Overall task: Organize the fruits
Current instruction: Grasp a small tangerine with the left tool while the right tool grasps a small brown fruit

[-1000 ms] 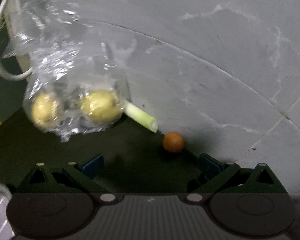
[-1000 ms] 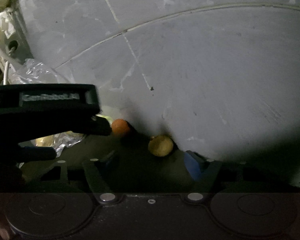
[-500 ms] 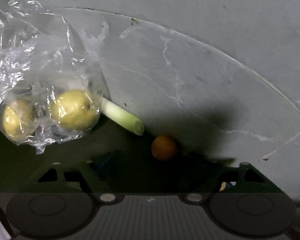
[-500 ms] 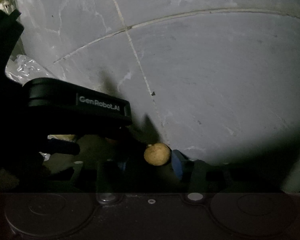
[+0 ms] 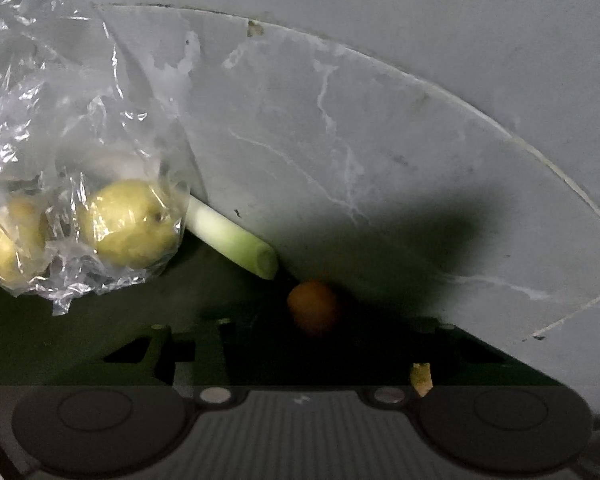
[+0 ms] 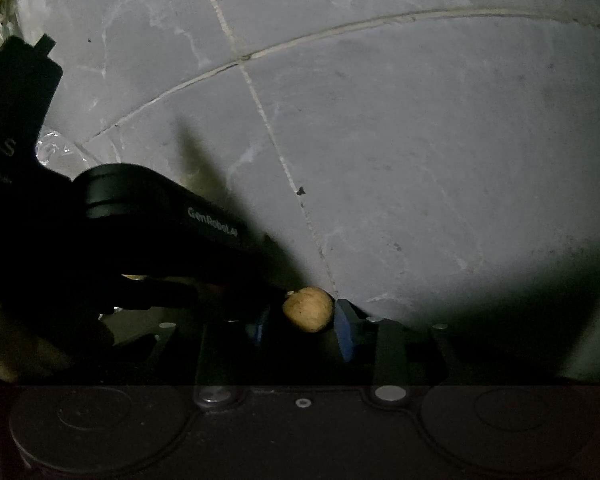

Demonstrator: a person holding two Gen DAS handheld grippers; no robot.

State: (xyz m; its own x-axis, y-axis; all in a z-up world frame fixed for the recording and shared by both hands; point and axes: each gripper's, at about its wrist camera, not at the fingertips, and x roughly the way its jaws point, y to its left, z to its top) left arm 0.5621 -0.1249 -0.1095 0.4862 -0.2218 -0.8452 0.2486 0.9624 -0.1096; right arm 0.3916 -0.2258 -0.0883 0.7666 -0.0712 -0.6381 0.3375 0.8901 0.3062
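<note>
In the left wrist view a small orange fruit point(image 5: 314, 308) lies in shadow on the dark surface at the foot of the grey wall. It sits between the wide-apart fingers of my open left gripper point(image 5: 318, 342). A clear plastic bag point(image 5: 80, 184) at the left holds two yellow-green fruits point(image 5: 134, 228). In the right wrist view my right gripper point(image 6: 303, 322) has its blue pads point(image 6: 346, 332) pressed around a small tan fruit point(image 6: 308, 309). The black left gripper body point(image 6: 160, 208) reaches in from the left, and its tip is beside that fruit.
A pale green stalk point(image 5: 232, 242) pokes out from behind the bag toward the orange fruit. The grey marbled wall point(image 5: 380, 120) stands directly behind the fruits. A person's hand point(image 6: 16, 356) shows dimly at the lower left of the right wrist view.
My right gripper's pads have narrowed onto the tan fruit. The left gripper has moved in on the orange fruit, which now lies between its fingers, and it hides that fruit from the right wrist view.
</note>
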